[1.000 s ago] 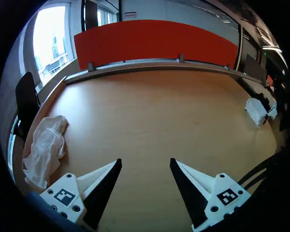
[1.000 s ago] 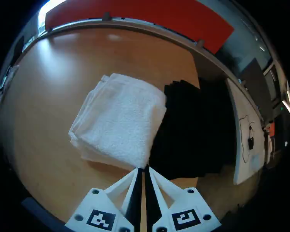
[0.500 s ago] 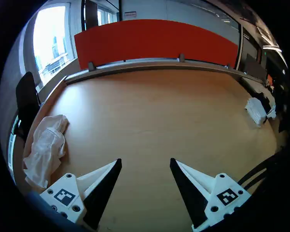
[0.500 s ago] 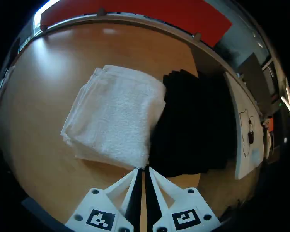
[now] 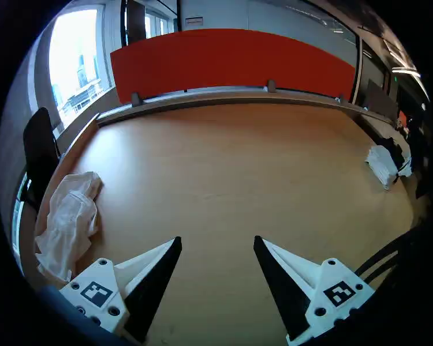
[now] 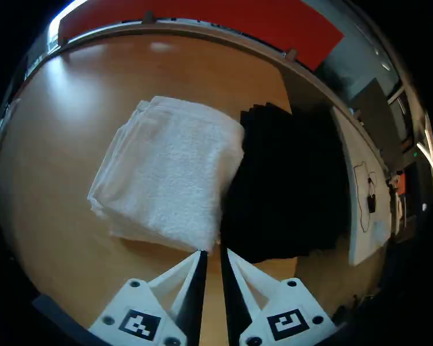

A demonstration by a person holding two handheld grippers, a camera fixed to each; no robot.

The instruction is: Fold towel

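Note:
A folded white towel [image 6: 170, 179] lies flat on the wooden table [image 6: 72, 115], its right edge against a stack of black folded cloth [image 6: 286, 184]. My right gripper [image 6: 213, 252] sits just in front of the towel's near corner, its fingers a narrow gap apart with bare wood between them. The same folded towel [image 5: 384, 164] shows small at the table's far right in the left gripper view. My left gripper [image 5: 216, 239] hovers wide open over bare table [image 5: 228, 167], holding nothing. A crumpled white cloth [image 5: 69, 216] lies to its left by the table edge.
A red partition [image 5: 234, 60] runs along the table's back edge. A black chair [image 5: 40, 150] stands past the left edge, under the window. A white desk [image 6: 364, 196] with a cable lies beyond the black stack.
My right gripper's fingers, pressed together at the towel's corner before, have parted slightly and drawn back a little. The left gripper has stayed still.

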